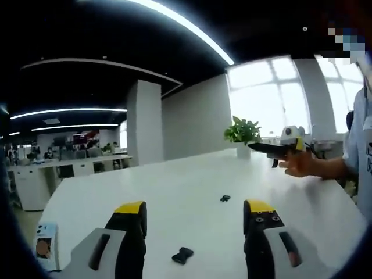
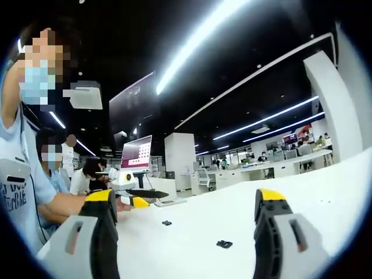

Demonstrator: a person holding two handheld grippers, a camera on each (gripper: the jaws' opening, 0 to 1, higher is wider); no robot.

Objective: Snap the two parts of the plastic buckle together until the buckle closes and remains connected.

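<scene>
Left gripper view shows a big white bench (image 1: 174,197) stretching away into a bright office. A person's hand (image 1: 302,165) at the far right edge holds the other tool up off the bench. A small green plant (image 1: 243,132) sits near the window.

The left tool (image 1: 195,232) has its jaws wide apart, holding nothing. The right tool (image 2: 186,232) is wide open too, and empty.

Two little black buckle parts lie on the bench, well apart. One buckle part (image 1: 182,255) rests between the left tool's jaws, close in. The other buckle part (image 1: 225,199) lies farther out.

I think no grab has begun yet. Next, each tool should go down and pinch one part, then push them together.
</scene>
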